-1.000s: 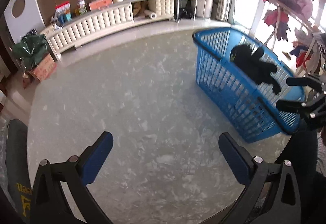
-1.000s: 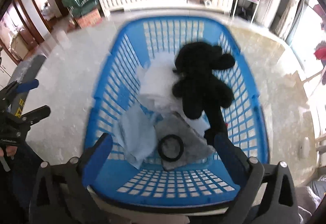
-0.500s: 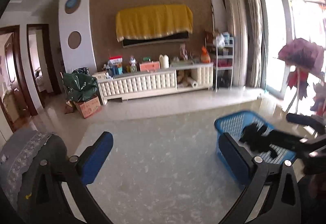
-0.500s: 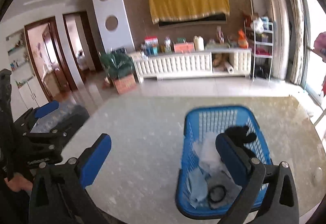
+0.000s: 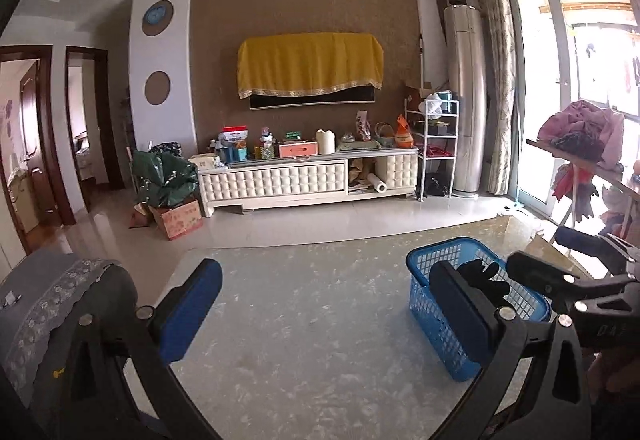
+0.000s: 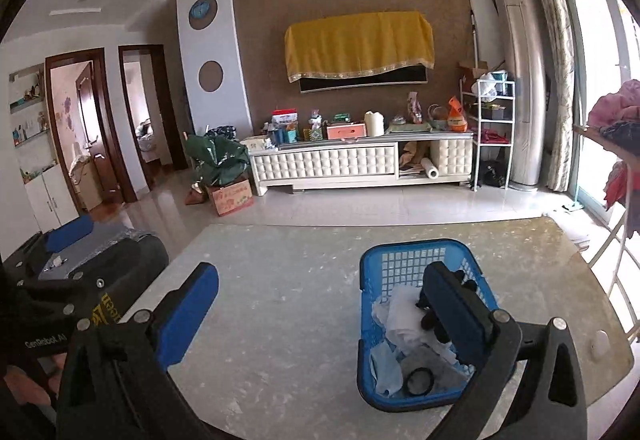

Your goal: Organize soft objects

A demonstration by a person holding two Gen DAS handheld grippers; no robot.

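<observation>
Since a second ago, when the right gripper (image 6: 320, 314) hung close over the blue plastic lattice basket (image 6: 404, 260) and looked straight down into it, both grippers have pulled up and back, so each view now takes in the whole living room across the pale marbled bench (image 6: 288, 280). That retreat reads as the end of a placing step: nothing is carried, and the soft things lie inside the basket.

In the right wrist view the black plush toy (image 6: 432, 320) lies in the basket against its right wall, largely hidden behind the right-hand finger. Beside it are a crumpled white cloth (image 6: 396, 314), a pale blue cloth (image 6: 384, 364) and a grey cloth (image 6: 448, 368) with a black ring (image 6: 418, 381) resting on it. From the left wrist view the basket (image 5: 452, 254) sits on the right of the bench, with the toy's black limbs (image 5: 482, 276) showing above the rim.

The left gripper (image 5: 324, 304) has its blue-padded fingers (image 5: 188, 310) wide apart with only bare bench between them. The right gripper's fingers (image 6: 188, 314) are equally spread and hold nothing.

No loose soft item shows on the bench, so I judge the sorting close to finished, or finished. If more remains, it lies outside these views.
</observation>
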